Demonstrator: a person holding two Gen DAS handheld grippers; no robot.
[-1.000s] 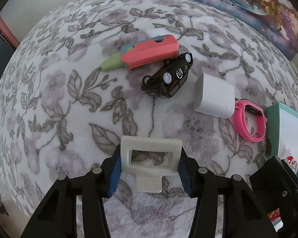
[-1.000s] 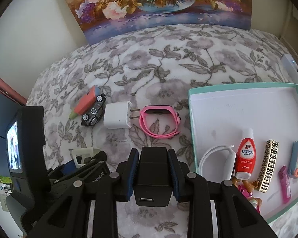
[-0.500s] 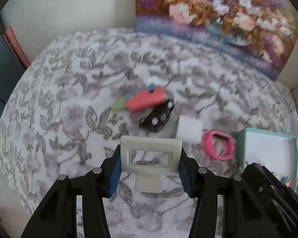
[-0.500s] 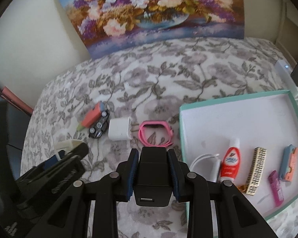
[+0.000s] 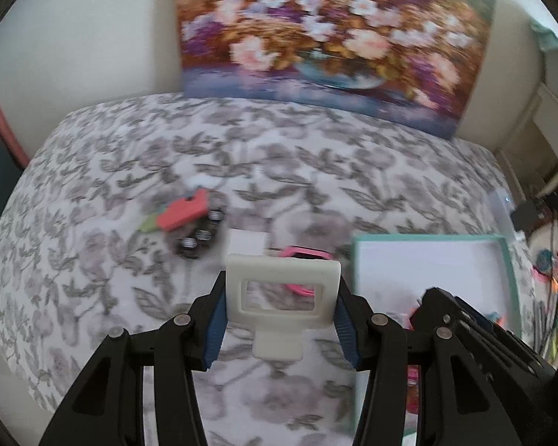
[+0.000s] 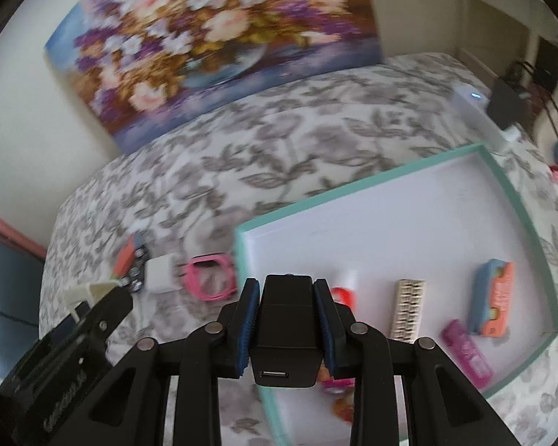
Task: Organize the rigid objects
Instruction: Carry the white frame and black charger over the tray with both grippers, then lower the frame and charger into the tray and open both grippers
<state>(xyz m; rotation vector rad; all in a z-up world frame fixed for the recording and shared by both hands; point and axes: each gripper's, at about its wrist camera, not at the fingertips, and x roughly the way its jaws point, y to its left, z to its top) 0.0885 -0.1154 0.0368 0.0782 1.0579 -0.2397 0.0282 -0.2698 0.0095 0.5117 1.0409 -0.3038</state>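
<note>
Both tongs are loaded and carried above the flowered bedspread (image 5: 93, 260). The right gripper (image 6: 286, 325) is clamped on a black USB charger block (image 6: 286, 338), port end facing back toward the hand. The left gripper (image 5: 281, 316) is clamped by its blue pads on a cream plastic frame piece (image 5: 282, 290) with a rectangular window, its long side running across between the fingers.

What matters next is the teal-rimmed tray (image 6: 420, 178). It lies straight ahead of and beneath the right gripper, so that hand looks nearer and I would expect the charger to go down first, into the bare white area beyond the red-capped tube (image 6: 344, 291) and the gold patterned bar (image 6: 407, 310). For the left gripper the tray (image 5: 427, 238) lies off to its right, past the pink watch band (image 5: 305, 254).
</note>
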